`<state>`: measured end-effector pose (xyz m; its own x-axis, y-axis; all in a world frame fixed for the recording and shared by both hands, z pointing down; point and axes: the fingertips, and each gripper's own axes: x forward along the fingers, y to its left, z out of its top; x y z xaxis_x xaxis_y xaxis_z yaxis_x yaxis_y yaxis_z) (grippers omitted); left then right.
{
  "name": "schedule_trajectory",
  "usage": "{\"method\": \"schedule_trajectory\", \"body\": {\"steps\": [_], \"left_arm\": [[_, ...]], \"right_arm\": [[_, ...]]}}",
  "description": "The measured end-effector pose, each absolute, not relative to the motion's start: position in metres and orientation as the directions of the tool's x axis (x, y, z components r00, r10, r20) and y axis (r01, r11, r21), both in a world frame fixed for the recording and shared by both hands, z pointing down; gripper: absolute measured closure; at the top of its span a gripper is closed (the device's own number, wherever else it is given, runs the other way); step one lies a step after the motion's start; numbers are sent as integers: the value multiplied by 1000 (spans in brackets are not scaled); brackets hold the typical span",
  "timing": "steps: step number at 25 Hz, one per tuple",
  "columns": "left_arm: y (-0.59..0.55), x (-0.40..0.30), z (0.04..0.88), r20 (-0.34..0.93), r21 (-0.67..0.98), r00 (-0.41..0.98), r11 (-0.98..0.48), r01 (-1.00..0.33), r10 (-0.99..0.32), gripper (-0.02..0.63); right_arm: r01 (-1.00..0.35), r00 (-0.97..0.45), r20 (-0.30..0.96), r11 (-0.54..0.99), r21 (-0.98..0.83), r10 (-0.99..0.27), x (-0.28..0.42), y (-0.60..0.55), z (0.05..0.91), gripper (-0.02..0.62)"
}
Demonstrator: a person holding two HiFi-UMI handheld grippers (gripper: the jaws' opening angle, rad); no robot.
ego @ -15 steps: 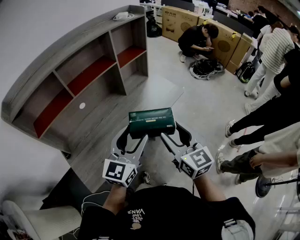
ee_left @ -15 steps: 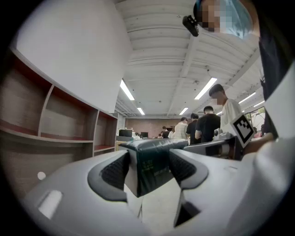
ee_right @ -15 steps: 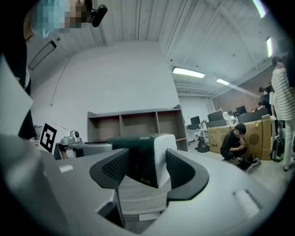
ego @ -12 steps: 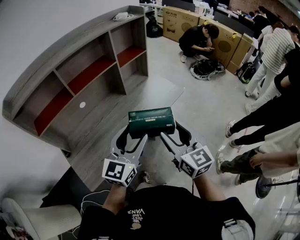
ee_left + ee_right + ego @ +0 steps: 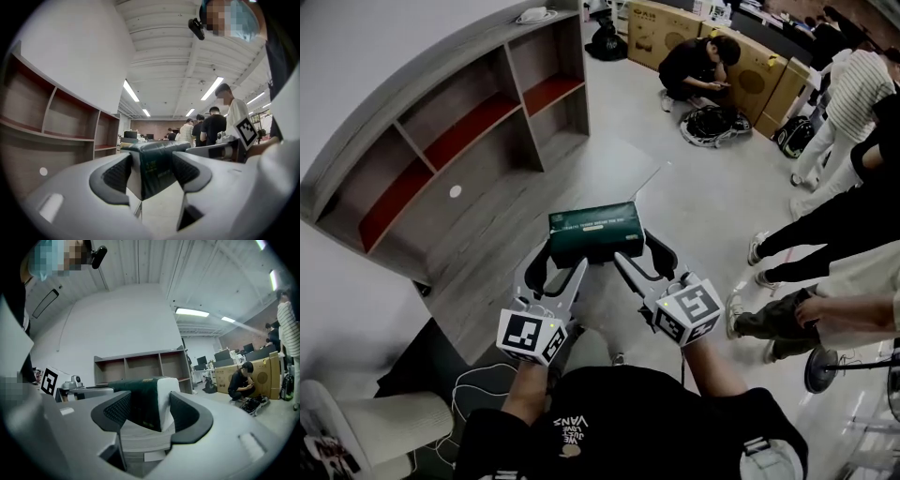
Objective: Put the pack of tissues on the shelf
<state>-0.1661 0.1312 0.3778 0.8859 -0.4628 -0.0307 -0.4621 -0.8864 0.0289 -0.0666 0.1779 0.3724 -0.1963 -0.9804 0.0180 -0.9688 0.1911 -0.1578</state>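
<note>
**Tissue pack held in the air by both grippers, shelf to the far left**

The wooden shelf [image 5: 497,206] stands against the white wall on the left and runs off to the far side. Its open boxes face the room, and some have red boards inside. Grey floor [image 5: 675,202] lies between the person and the shelf, and nothing stands on that stretch. The right side is crowded. People's legs [image 5: 825,234] stand close by on the right. Farther off, a crouching person [image 5: 698,66] sits low in front of cardboard boxes [image 5: 661,23], with a dark bag [image 5: 712,125] just beside them.

The pack of tissues [image 5: 595,232] is dark green with a white end. It is up in the air in front of the person, lying flat, well apart from the shelf.

The left gripper [image 5: 558,261] has the left end of the pack. Its fingers [image 5: 117,176] are spread wide, and the pack fills the space between them, touching both pads.

The right gripper [image 5: 645,258] has the right end. Its fingers [image 5: 185,413] are also spread wide, with the white end of the pack pressed in between them.

Both grippers point level, side by side.
</note>
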Motion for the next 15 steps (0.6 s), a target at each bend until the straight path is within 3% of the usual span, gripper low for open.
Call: {"method": "schedule_trajectory", "body": {"steps": [7,15], "left_arm": [[107,-164,405,-23,52,894,-894,-445,-447,305],[52,-92,392,-23,55,908,-907,-417,-419,305]], "right_arm": [[-973,-177,25,172,-155,-984,-64,155,396,360],[-977,-160,27,155,-146,-987,7,102,382,360]]}}
